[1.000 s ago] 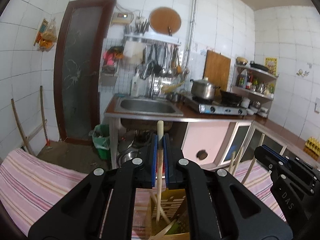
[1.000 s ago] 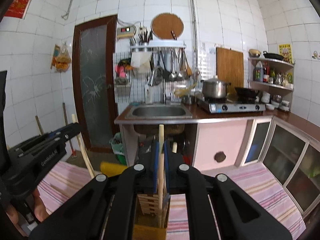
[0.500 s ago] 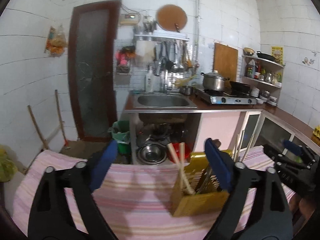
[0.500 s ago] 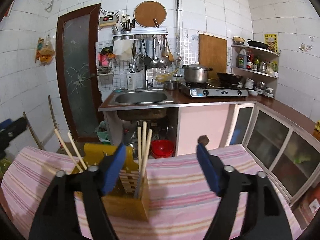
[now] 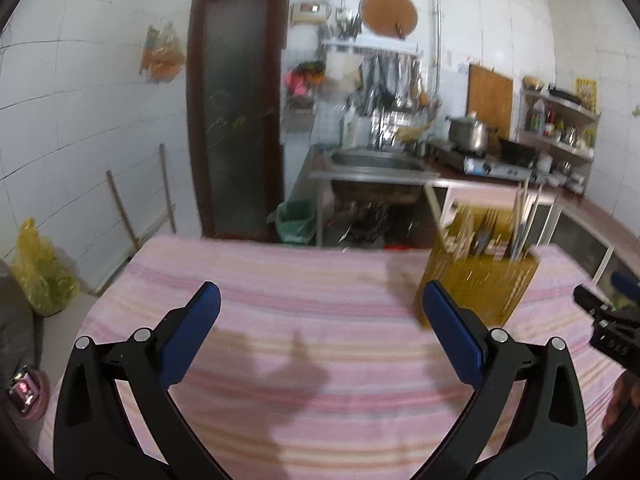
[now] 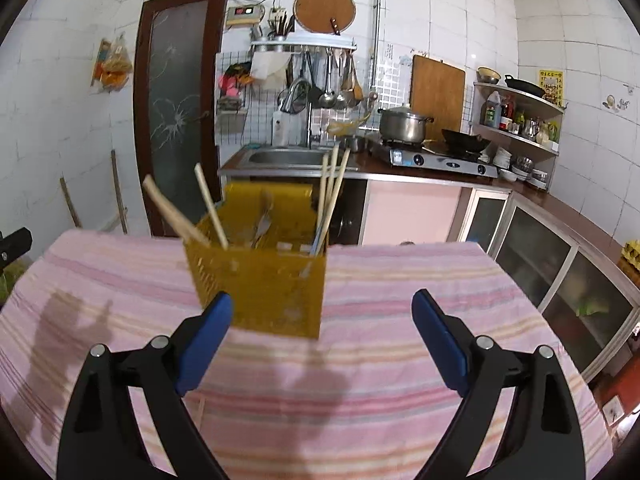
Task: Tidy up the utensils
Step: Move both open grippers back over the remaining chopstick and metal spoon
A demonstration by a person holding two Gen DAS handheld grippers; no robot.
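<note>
A yellow slotted utensil holder (image 6: 260,276) stands on the pink striped tablecloth (image 6: 400,320). Wooden chopsticks (image 6: 208,208) and metal forks (image 6: 262,224) stick out of it. In the left wrist view the holder (image 5: 476,280) stands at the right. My left gripper (image 5: 320,320) is open and empty, low over the cloth, left of the holder. My right gripper (image 6: 322,324) is open and empty, just in front of the holder. The right gripper's tip also shows in the left wrist view (image 5: 608,320).
A kitchen counter with a sink (image 6: 288,158), a gas stove and pot (image 6: 404,124) stands behind the table. A brown door (image 5: 236,108) is at the back left. Glass-front cabinets (image 6: 568,264) line the right side. A yellow bag (image 5: 40,272) sits at the left.
Both grippers were shut on wooden chopsticks over the holder one second ago. They opened, left the chopsticks in the holder and pulled back and down toward the cloth.
</note>
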